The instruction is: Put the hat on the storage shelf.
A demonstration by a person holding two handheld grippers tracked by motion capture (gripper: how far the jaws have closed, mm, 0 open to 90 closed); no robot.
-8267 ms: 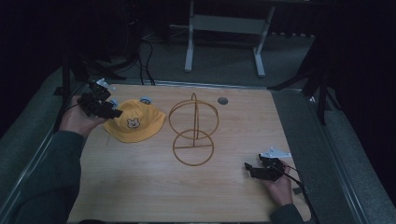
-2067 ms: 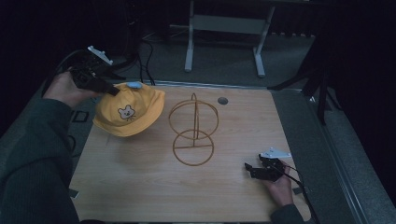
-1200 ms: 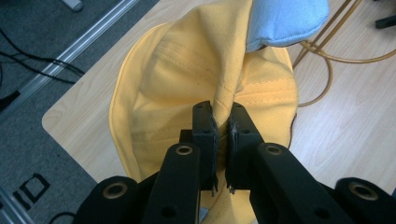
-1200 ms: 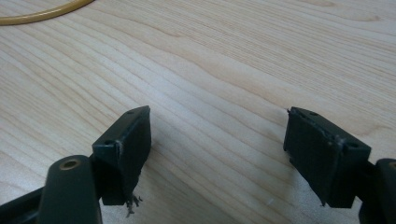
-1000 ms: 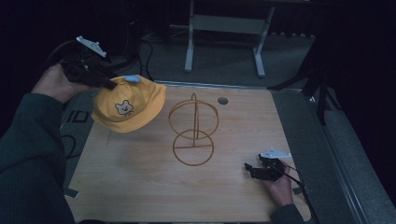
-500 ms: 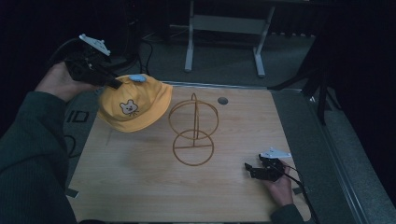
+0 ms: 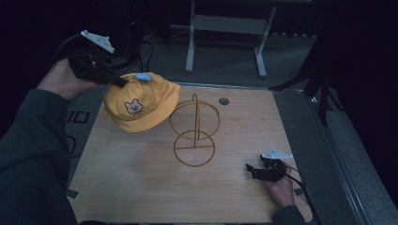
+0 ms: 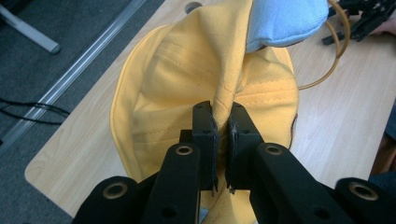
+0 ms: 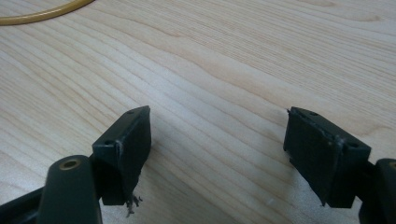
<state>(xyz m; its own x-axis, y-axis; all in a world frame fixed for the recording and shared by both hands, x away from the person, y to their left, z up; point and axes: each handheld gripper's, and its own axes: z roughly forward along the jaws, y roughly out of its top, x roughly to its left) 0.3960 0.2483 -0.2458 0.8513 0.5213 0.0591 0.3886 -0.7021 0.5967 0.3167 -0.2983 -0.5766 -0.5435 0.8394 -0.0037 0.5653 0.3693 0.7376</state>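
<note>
From the high view, the left hand-held gripper (image 7: 123, 83) holds a yellow hat (image 7: 141, 103) up over the table (image 7: 141, 187), beside a wire stand (image 7: 195, 131). In the left gripper view, its jaws pinch a fold of the hat. In the right gripper view, the right hand-held gripper (image 9: 217, 144) sits low over the wood, jaws wide apart.

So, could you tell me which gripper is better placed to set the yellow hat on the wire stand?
Left: the left gripper already pinches the yellow hat beside the wire stand; the right gripper rests open on the table.

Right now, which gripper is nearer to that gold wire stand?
Left. The left gripper holds the yellow hat just beside the wire stand; the right gripper rests apart from it near the table's front edge.
</note>
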